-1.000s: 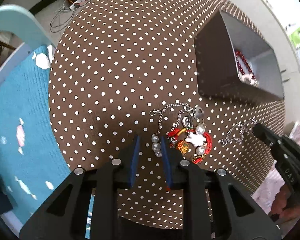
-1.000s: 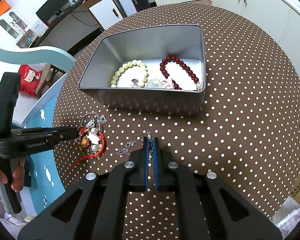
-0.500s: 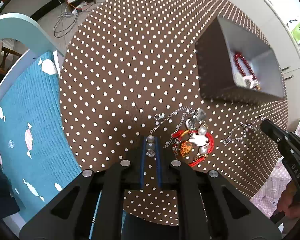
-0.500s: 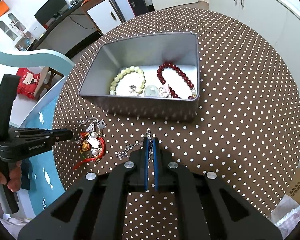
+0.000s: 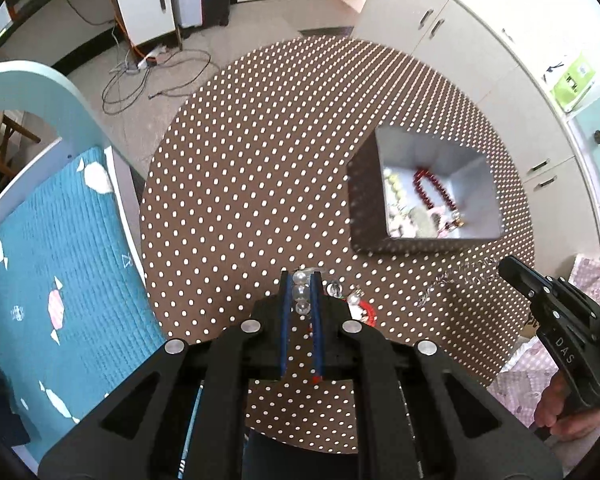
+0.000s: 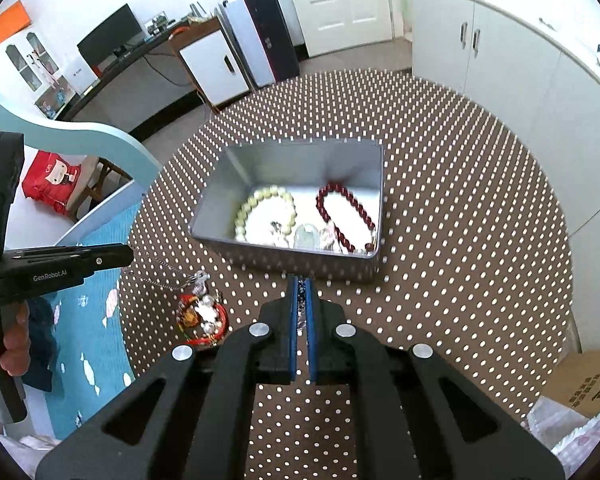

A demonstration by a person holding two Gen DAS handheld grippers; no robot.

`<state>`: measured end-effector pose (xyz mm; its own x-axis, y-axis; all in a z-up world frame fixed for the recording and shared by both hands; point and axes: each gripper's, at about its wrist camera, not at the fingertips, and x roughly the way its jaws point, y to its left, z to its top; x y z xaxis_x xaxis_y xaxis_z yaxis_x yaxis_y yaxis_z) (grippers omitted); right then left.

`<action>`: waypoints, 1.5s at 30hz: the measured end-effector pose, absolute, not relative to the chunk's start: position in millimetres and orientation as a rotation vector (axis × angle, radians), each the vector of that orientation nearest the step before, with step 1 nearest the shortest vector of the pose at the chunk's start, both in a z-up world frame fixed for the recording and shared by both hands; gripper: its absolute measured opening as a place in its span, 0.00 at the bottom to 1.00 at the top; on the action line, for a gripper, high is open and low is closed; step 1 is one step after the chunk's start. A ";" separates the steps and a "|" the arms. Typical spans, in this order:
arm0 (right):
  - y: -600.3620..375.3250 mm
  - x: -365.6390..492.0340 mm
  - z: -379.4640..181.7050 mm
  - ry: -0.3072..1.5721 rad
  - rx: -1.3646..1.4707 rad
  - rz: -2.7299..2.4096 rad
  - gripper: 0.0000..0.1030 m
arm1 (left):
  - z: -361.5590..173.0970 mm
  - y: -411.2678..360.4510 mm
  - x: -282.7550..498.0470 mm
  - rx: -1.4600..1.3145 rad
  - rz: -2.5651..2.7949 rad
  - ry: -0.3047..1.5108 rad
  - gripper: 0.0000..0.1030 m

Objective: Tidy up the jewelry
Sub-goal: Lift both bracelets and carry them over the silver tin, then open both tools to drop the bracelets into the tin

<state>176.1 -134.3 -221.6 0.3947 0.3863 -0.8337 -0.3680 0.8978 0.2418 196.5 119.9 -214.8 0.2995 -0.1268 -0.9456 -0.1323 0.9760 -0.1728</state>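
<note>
Brown cloth with white polka dots (image 5: pixel 260 184) covers the round table on which everything is laid out, with white cabinets and a desk seen behind.

Between the blue pads of the left gripper (image 5: pixel 301 280), three clear round beads at the end of a silver chain bracelet (image 5: pixel 300 292) are pinched; the jaws are drawn nearly together, with only the beads' width left between them. In the right wrist view the chain is seen stretched from that gripper's tip down to a cluster of red cord, pearls and charms (image 6: pixel 202 314), which appears lifted or dragged clear of the cloth, though contact cannot be judged. Gripping by the end beads is probably meant to let the rest hang free and untangled for carrying.

A thin silver chain (image 6: pixel 300 300) is held in the right gripper (image 6: pixel 301 280), whose pads are closed almost flush on it; in the left wrist view the chain trails blurred from its tip above the cloth.

Just beyond both grippers stands the open rectangular grey metal tin (image 6: pixel 292 160), evidently the collecting place. Inside it already lie a pale green bead bracelet (image 6: pixel 266 210), a dark red bead bracelet (image 6: pixel 346 216) and some small pale trinkets. Both held pieces are outside the tin, near its front wall, and are judged to be on their way in.
</note>
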 end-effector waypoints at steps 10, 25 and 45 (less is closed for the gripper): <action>-136.4 180.8 -178.0 0.952 0.022 0.476 0.03 | -175.1 116.0 202.0 -0.244 -0.022 1.159 0.08; -125.2 211.5 -140.6 0.832 0.012 0.539 0.03 | -119.5 64.2 248.6 -0.261 -0.176 1.051 0.08; -143.7 213.4 -170.3 0.957 0.053 0.470 0.44 | -180.8 55.9 247.8 -0.226 -0.121 1.212 0.26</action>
<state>213.4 -143.7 -170.3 0.4837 0.4089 -0.7738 -0.3626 0.8983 0.2481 247.8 55.9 -180.8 0.3481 -0.2129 -0.9130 -0.0280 0.9711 -0.2371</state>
